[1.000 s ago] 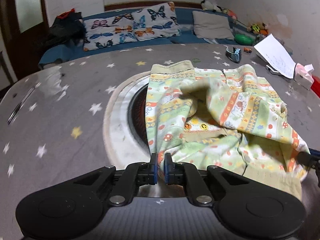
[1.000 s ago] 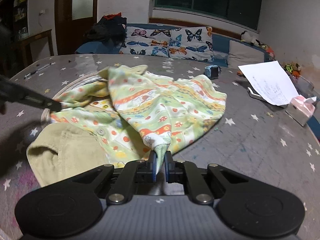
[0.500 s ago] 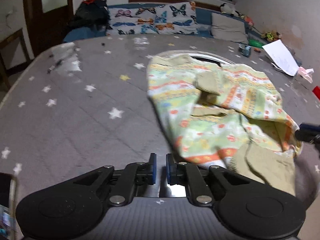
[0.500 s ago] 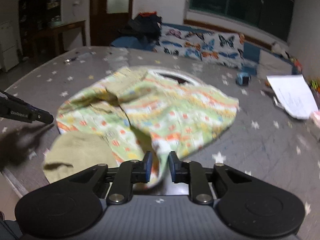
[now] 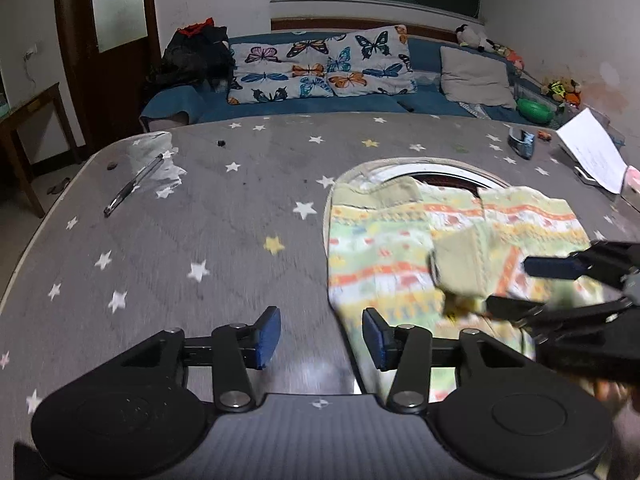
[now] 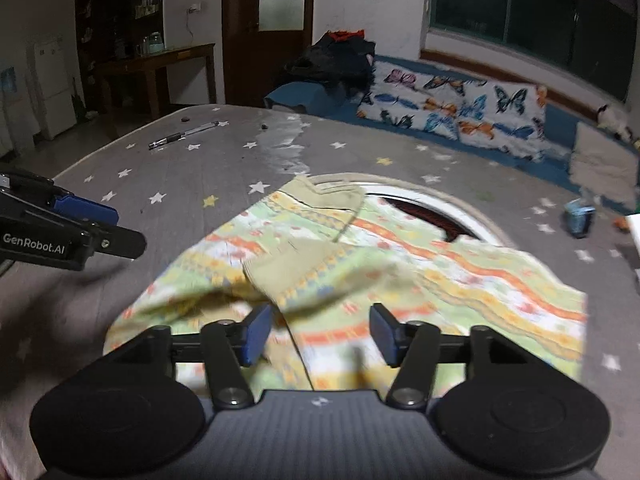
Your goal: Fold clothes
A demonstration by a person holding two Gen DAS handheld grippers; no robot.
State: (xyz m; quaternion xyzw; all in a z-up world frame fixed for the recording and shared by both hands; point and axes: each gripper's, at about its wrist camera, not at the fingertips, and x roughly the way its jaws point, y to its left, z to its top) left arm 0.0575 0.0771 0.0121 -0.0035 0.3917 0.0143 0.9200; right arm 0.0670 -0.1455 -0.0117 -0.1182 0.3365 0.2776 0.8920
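Note:
A small green garment [image 5: 392, 248] with orange and yellow printed bands and a beige cuff lies spread on the grey star-print table, partly folded over itself. It also shows in the right wrist view [image 6: 400, 272]. My left gripper [image 5: 320, 338] is open and empty, just left of the garment's near edge. My right gripper [image 6: 318, 334] is open, low over the garment's near part, with nothing held. The right gripper shows in the left wrist view [image 5: 512, 288] at the right. The left gripper shows in the right wrist view [image 6: 108, 226] at the left.
A round white-rimmed opening [image 5: 432, 170] in the table lies partly under the garment. A pen [image 5: 132, 186] and torn plastic lie far left. A small blue object [image 5: 522, 144], paper [image 5: 592, 154] and a pink box stand far right. A sofa with butterfly pillows [image 5: 320, 66] is behind.
Both grippers have opened. The right gripper let go of the garment's corner, which has dropped onto the table. The left gripper drew back to the left of the garment.

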